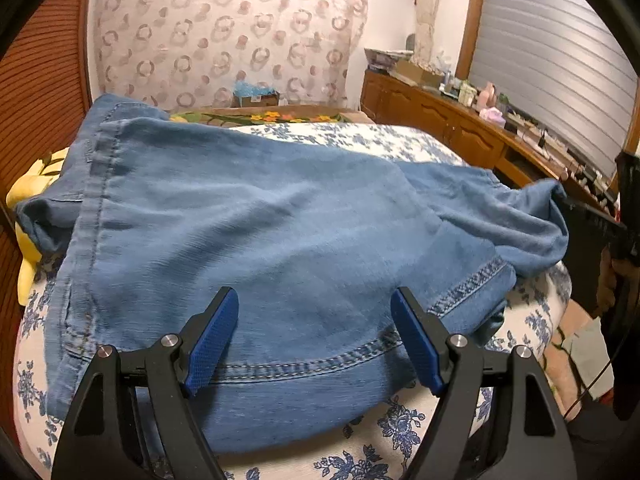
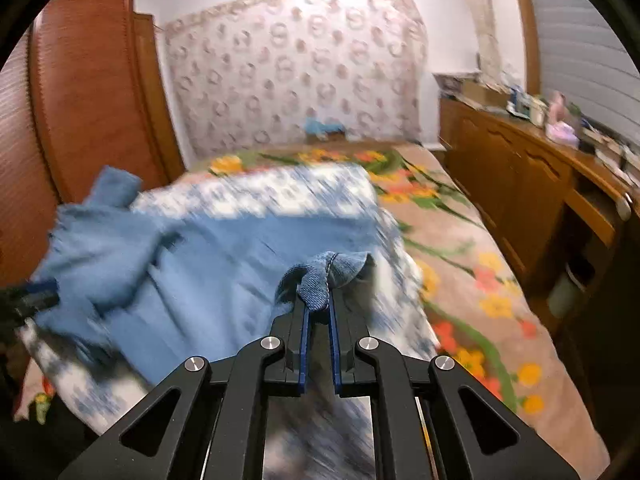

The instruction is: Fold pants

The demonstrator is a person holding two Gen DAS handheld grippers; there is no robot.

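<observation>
Blue denim pants (image 1: pixel 256 240) lie spread over a white cushion with blue flowers (image 1: pixel 384 440). My left gripper (image 1: pixel 314 320) is open, its blue pads either side of the near stitched hem, just above the cloth. My right gripper (image 2: pixel 318 300) is shut on a folded corner of the pants (image 2: pixel 324 280) and lifts it at the cushion's right side. It also shows in the left wrist view (image 1: pixel 600 224), pulling the cloth's right end. The right wrist view is blurred by motion; the pants (image 2: pixel 160 248) spread to the left.
A floral bedspread (image 2: pixel 460 280) lies to the right. A wooden dresser (image 1: pixel 440 120) with several small items runs along the right wall. A wooden wardrobe (image 2: pixel 92 92) stands at the left. A yellow pillow (image 1: pixel 28 200) sits left of the pants.
</observation>
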